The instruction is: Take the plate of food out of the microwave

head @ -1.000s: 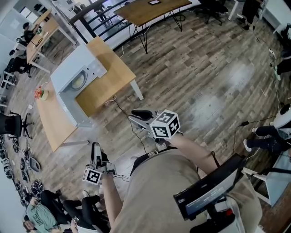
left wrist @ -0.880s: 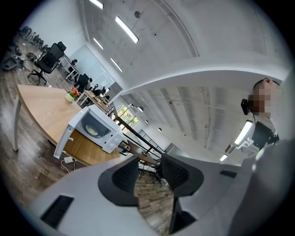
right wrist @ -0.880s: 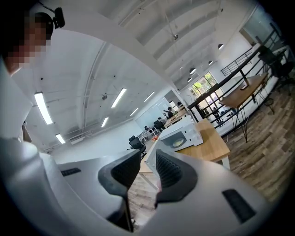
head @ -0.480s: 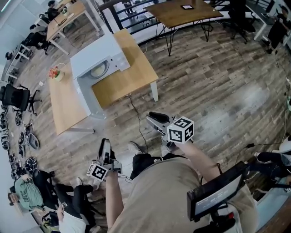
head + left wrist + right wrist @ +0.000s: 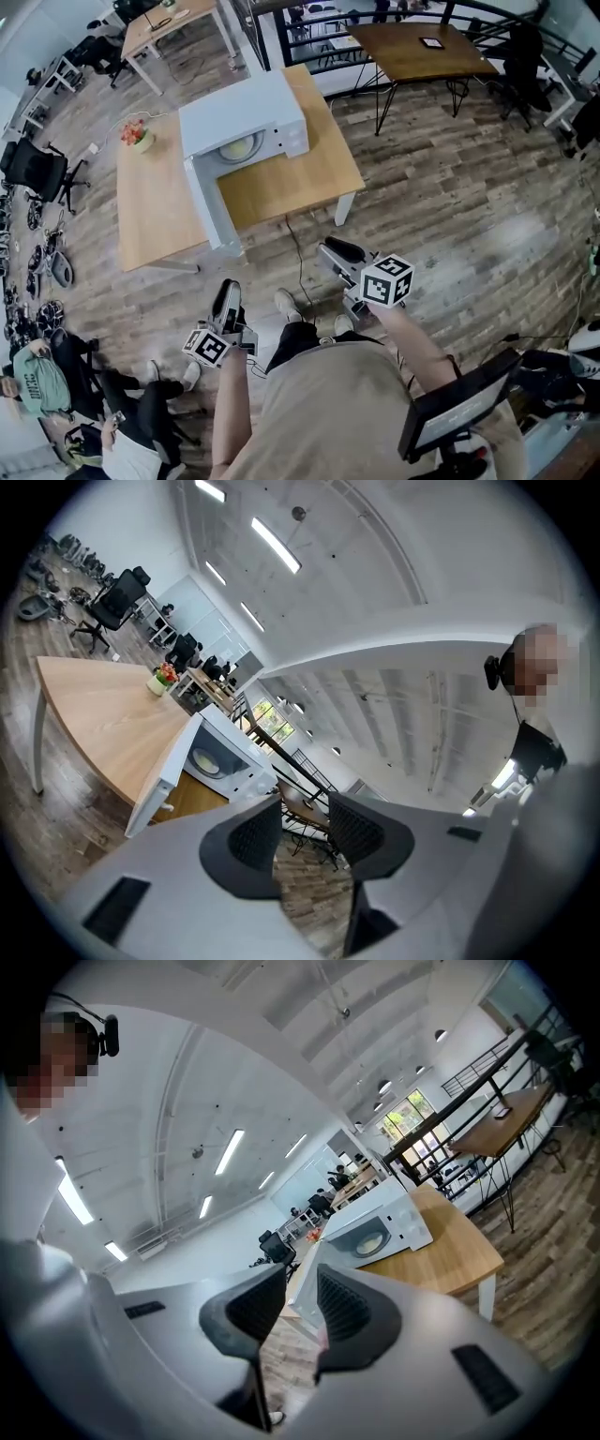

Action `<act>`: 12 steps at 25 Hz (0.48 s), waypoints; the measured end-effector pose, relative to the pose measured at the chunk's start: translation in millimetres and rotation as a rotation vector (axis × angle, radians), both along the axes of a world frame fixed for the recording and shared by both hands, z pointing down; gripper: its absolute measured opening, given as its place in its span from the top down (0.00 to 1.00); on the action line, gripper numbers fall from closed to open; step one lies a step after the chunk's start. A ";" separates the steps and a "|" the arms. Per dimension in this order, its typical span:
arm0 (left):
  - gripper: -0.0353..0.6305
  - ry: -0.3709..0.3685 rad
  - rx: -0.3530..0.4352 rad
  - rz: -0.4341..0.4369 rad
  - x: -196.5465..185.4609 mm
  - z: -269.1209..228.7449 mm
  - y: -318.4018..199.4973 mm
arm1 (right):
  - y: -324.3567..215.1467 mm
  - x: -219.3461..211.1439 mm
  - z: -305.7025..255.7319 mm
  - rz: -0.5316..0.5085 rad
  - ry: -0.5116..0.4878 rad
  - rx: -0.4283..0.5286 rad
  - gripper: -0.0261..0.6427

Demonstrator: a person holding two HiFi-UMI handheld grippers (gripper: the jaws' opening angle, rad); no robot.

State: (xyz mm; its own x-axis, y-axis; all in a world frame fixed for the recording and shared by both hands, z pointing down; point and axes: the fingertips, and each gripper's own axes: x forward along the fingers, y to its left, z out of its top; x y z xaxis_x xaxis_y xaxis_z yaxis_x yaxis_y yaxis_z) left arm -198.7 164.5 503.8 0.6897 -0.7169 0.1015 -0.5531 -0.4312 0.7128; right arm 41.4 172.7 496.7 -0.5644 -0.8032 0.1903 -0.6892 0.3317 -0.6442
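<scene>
A white microwave [image 5: 246,117] stands on a wooden table [image 5: 291,183] with its door [image 5: 210,208] swung open toward me. Inside it lies a pale plate of food [image 5: 238,147]. Both grippers hang over the floor, well short of the table. My left gripper [image 5: 228,291] points at the door's side; its jaws stand a little apart with nothing between them. My right gripper [image 5: 331,249] is open too, and empty. The left gripper view shows the microwave [image 5: 223,750] and plate [image 5: 203,759] far beyond the gripper [image 5: 305,832]. In the right gripper view the plate [image 5: 369,1241] sits past the gripper [image 5: 300,1309].
A small pot of red flowers [image 5: 137,134] sits on the table's left part. A cable [image 5: 298,255] runs over the plank floor from the table. A dark desk [image 5: 412,42] and railing stand behind. Office chairs [image 5: 33,173] and seated people [image 5: 37,384] fill the left side.
The table and microwave have shifted from the upper left toward the middle of the head view and look larger. Both grippers were carried nearer to the table; their jaws look unchanged.
</scene>
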 end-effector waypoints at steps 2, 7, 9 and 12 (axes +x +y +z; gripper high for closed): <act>0.71 0.004 0.004 0.014 -2.3 -0.8 -18.3 | -18.6 -8.3 0.3 0.005 0.008 -0.009 0.83; 0.71 0.010 0.013 0.048 -15.1 -3.0 -64.6 | -66.4 -31.8 -1.1 0.042 0.002 -0.032 0.83; 0.71 0.009 0.019 0.057 -21.6 -5.1 -80.8 | -83.9 -42.8 -3.8 0.049 0.005 -0.035 0.83; 0.71 0.015 0.018 0.071 -29.5 -5.1 -103.6 | -106.7 -55.9 -12.0 0.057 0.013 -0.022 0.83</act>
State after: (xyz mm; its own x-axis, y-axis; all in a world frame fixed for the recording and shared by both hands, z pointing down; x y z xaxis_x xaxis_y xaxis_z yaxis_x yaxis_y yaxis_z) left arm -228.1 60.8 498.6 0.7405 -0.6675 0.0784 -0.5097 -0.4817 0.7129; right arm -14.5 66.0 484.7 -0.5150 -0.8298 0.2149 -0.7150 0.2775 -0.6417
